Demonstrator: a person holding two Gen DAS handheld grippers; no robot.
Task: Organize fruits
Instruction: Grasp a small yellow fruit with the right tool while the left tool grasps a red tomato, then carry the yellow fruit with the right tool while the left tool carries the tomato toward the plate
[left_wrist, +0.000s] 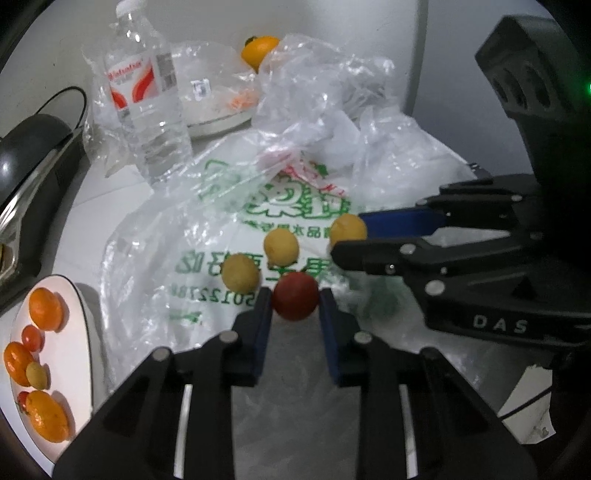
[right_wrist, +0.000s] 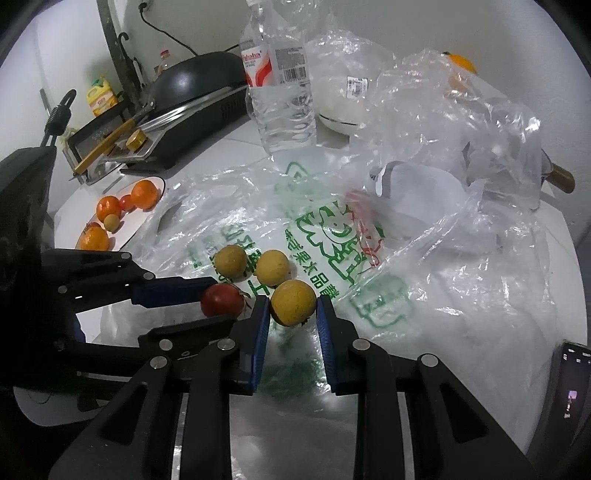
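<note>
A white table (right_wrist: 535, 295) is covered by a flattened clear plastic bag with green printing (right_wrist: 332, 236), with a crumpled clear bag (right_wrist: 461, 122) and a water bottle (right_wrist: 280, 85) behind it. At the table's left edge sits a white plate (left_wrist: 79, 332) already holding several oranges and smaller fruits. Four small round fruits lie clustered on the printed bag. The left gripper (left_wrist: 295, 306) has its blue pads on either side of a red tomato (left_wrist: 295, 301), which sits right at the fingertips; the pads look touching or nearly so, and whether they are pressing cannot be told. The right gripper (right_wrist: 293, 308) brackets a yellow fruit (right_wrist: 293, 306) in the same way, its jaws just wide enough to take the fruit, grip likewise uncertain. Two more yellow fruits (right_wrist: 251, 264) lie just beyond, touching each other. The deciding relation: each fruit lies straight ahead between its own jaws, and the plate is well off to the left, nearer the left gripper, so the tomato probably has the shorter trip.
</note>
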